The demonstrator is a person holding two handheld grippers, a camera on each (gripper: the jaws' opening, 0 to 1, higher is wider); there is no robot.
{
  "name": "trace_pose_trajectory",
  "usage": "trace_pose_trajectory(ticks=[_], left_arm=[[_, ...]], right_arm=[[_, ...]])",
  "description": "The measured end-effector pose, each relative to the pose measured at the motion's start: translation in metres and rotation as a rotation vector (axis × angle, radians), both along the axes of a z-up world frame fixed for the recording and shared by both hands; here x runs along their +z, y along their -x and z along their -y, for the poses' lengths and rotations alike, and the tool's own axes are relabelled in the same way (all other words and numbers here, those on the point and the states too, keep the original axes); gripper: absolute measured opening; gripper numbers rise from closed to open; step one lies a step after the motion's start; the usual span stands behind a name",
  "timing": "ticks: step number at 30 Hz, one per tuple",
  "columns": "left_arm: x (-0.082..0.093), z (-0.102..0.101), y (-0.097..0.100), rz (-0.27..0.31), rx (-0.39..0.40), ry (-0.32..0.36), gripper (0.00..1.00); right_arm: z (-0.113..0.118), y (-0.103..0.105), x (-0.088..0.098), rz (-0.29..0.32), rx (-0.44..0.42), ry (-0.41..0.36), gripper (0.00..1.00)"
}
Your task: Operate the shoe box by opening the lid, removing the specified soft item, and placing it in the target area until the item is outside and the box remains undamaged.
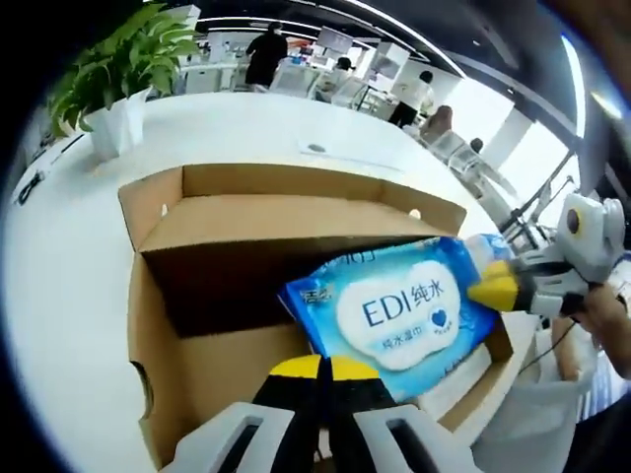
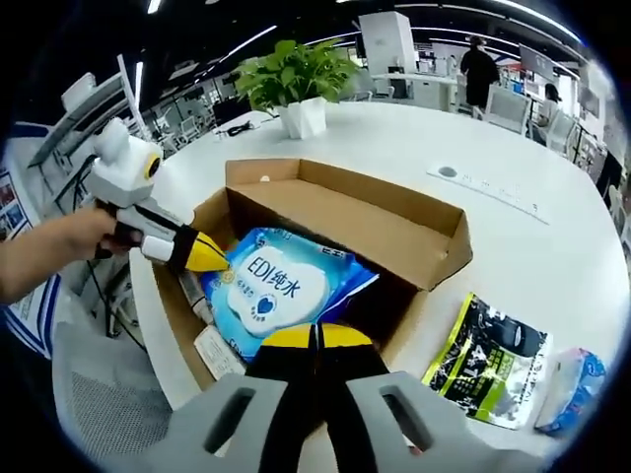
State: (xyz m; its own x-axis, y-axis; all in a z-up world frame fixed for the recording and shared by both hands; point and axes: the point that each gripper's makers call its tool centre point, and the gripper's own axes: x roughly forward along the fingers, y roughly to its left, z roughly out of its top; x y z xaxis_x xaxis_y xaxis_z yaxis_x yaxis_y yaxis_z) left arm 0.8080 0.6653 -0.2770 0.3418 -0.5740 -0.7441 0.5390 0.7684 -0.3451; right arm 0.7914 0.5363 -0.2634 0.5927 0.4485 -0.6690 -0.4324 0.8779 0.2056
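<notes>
Box (image 2: 394,232) open on white table (image 2: 552,246), lid up. Blue wipes pack (image 2: 281,286) w/ both grippers on it, above box interior. Left gripper (image 2: 212,258) pinching pack edge; right gripper (image 2: 315,340) pressed together at opposite edge. Black pouch (image 2: 488,360) beside box.

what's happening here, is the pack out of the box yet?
Not yet. A person is working an open cardboard shoe box on a white table with two handheld tongs. The blue wet-wipe pack is lifted and tilted over the box opening, not outside it. The left tongs and the right tongs each meet an edge of the pack, and both look closed. A black-and-green packet lies on the table beside the box, and a potted plant stands behind it.
</notes>
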Motion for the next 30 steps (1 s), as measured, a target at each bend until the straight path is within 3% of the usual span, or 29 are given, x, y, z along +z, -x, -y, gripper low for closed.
trace_pose_trajectory(ticks=[18,30], left_arm=[[0.042,0.006,0.005,0.080,-0.023,0.059,0.00],[0.067,0.025,0.009,0.114,-0.046,0.093,0.00]], right_arm=[[0.007,0.006,0.024,0.031,-0.038,-0.047,0.00],[0.024,0.006,0.041,0.049,-0.087,-0.077,0.00]])
